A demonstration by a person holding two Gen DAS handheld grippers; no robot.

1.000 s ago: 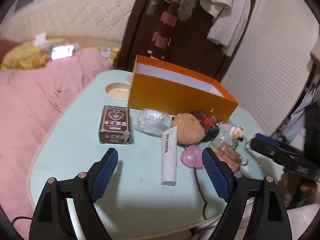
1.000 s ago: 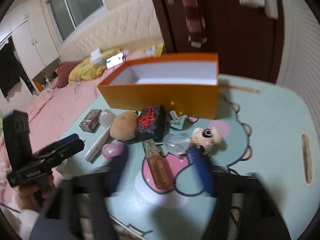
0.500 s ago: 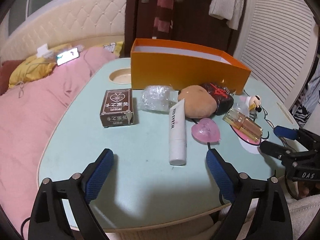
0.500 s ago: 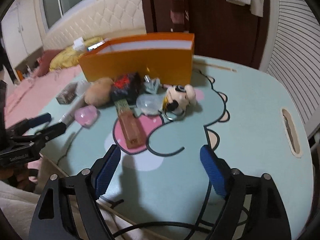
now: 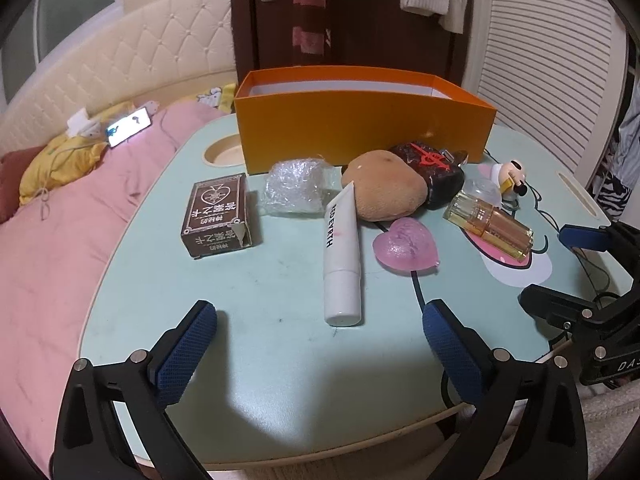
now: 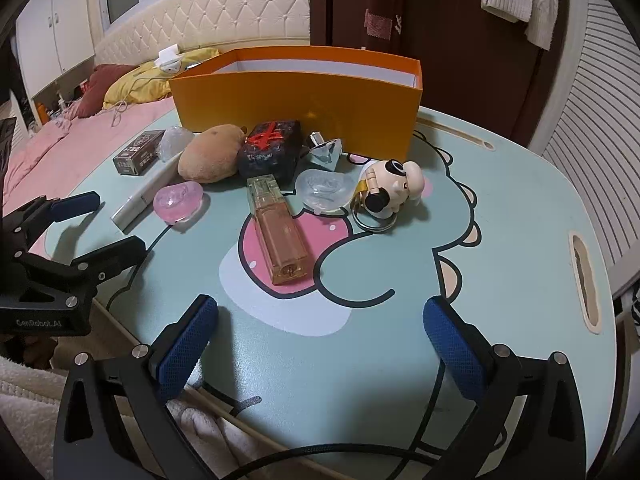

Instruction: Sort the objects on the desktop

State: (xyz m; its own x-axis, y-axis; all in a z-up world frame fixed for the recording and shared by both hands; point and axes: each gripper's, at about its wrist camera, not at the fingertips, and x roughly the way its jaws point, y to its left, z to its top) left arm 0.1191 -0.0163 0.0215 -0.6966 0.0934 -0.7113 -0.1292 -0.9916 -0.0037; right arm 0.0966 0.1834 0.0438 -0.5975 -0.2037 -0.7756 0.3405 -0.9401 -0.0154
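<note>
Left claw [image 5: 320,344]: spread wide, holding nothing, over the counter's [image 5: 260,360] near edge.
Right claw [image 6: 320,344]: spread wide, holding nothing.
White tube [image 5: 341,252]: lying flat, nearest of the clutter before the orange box [image 5: 360,128].
Pink heart [image 5: 405,249]: just right of the tube.
Card box [image 5: 218,216]: left of the tube.
Perfume bottle [image 6: 278,230]: lying flat, before the box.
Plush potato [image 5: 384,190]: close before the box.
</note>
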